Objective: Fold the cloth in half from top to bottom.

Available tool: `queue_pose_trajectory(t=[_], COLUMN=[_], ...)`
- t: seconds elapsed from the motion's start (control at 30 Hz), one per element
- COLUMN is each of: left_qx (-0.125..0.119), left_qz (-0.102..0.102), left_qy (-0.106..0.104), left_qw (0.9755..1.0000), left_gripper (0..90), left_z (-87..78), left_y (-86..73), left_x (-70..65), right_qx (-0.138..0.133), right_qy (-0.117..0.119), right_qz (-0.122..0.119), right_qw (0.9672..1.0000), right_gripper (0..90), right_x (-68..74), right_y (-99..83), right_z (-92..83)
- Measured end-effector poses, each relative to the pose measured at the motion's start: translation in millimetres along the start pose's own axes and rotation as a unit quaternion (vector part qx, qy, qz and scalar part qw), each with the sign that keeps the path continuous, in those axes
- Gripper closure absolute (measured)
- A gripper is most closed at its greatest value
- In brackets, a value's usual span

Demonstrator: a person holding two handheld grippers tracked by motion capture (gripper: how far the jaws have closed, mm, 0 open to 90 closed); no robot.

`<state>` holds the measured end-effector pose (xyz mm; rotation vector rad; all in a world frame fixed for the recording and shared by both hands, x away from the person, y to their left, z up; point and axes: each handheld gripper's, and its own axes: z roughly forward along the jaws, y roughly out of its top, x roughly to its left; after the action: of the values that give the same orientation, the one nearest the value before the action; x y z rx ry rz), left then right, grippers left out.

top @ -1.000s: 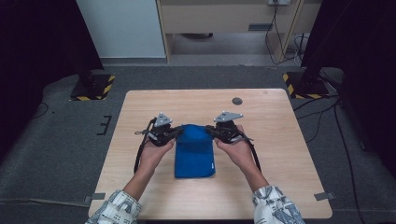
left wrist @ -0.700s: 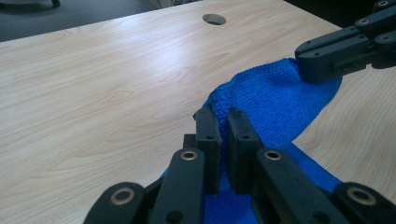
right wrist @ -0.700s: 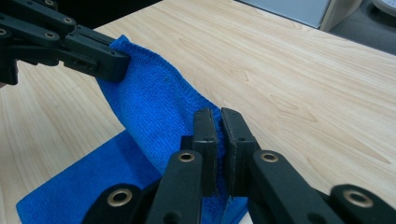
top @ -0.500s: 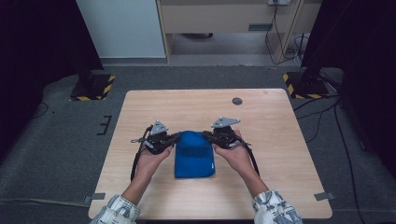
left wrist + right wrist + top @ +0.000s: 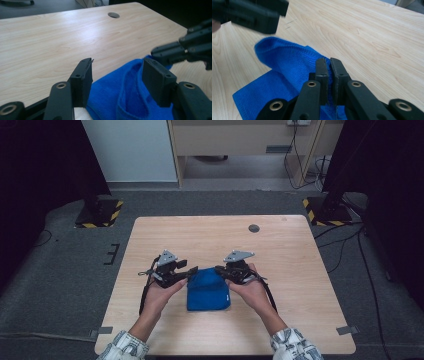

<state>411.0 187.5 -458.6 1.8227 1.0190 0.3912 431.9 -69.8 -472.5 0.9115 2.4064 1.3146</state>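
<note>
A folded blue cloth [image 5: 208, 289] lies near the middle of the light wooden table [image 5: 280, 270], slightly toward the person's side, with both grippers at its far edge. The left gripper [image 5: 189, 272] sits at the cloth's far left corner; its fingers [image 5: 83, 77] stand apart, having just been opening, and in the left gripper view a raised fold of the cloth [image 5: 130, 87] sits between them, close against the right-hand finger, though the pads do not press on it. The right gripper [image 5: 220, 270] is at the far right corner with its fingers [image 5: 322, 75] drawn together, pinching a bit of the cloth's edge [image 5: 294, 65], which rises in a hump there in the right gripper view. The two grippers face each other just across the cloth's far edge, close but not touching. Around them the table holds a small round dark grommet [image 5: 254, 228] toward the far side, well apart from the cloth. Beyond the table the grey floor [image 5: 60, 270] carries two stand bases edged in yellow and black stripes [image 5: 100, 213], one at each far corner, and cables [image 5: 345, 255] trail over the floor to the right. Nothing lies between the grippers and the cloth
</note>
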Motion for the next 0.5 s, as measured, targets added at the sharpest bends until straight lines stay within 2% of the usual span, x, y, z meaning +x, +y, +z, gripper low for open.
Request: queue_pose_trajectory(t=[0.23,0.5], left_qx=[0.007,0.009], left_qz=[-0.019,-0.026], left_qy=[0.020,0.032], left_qw=[0.9996,0.9991], left_gripper=[40.3,40.6], left_z=[0.4,0.8], left_y=[-5.9,-9.2], left_x=[16.2,22.6], right_qx=[0.003,-0.008], right_qy=[0.008,0.013], right_qz=[-0.003,-0.003], right_qw=[1.0000,0.9999], right_gripper=[85.5,85.4], right_x=[6.3,13.3], right_y=[-5.4,-4.8], right_z=[0.3,-5.9])
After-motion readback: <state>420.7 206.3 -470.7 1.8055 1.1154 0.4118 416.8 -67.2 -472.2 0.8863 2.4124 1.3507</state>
